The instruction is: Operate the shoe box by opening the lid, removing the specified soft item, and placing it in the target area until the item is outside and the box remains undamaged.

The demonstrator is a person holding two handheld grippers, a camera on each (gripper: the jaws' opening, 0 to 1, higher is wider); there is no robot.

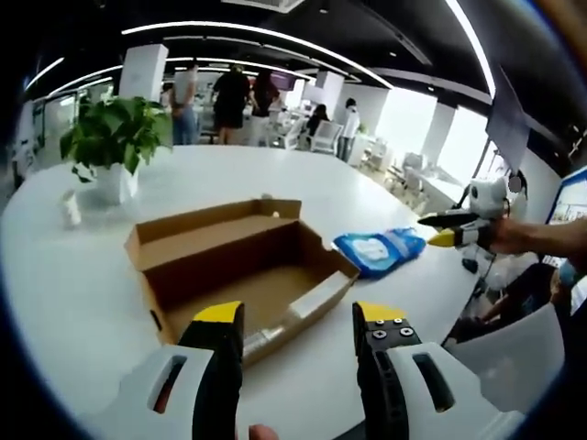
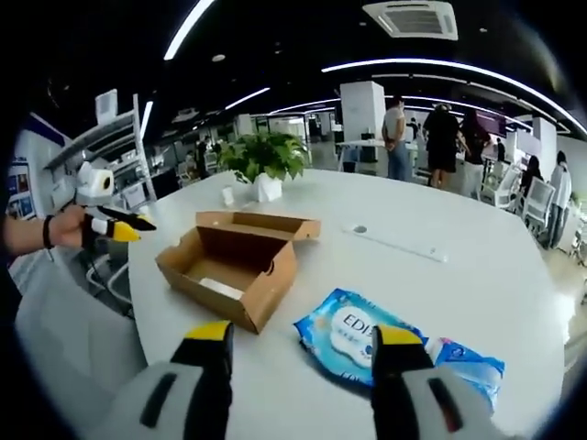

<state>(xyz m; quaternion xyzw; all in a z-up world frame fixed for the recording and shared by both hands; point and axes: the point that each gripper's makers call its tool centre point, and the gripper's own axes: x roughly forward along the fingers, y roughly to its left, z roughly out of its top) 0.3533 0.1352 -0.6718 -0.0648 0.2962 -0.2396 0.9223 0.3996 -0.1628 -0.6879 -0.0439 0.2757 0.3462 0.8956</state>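
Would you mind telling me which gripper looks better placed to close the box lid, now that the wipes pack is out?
Probably the left gripper: the open cardboard box lies straight ahead of its spread fingers. The right gripper faces the blue wipes pack on the white table, with the box off to its side.

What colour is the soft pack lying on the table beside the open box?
Blue with white lettering; the soft pack shows best in the right gripper view.

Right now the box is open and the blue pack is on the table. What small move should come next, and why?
Probably none beyond pulling both tools back. The blue soft pack already lies on the white table, apart from the open cardboard box, whose inside looks empty. The right tool and the left tool both stand open and hold nothing, so the job looks done.
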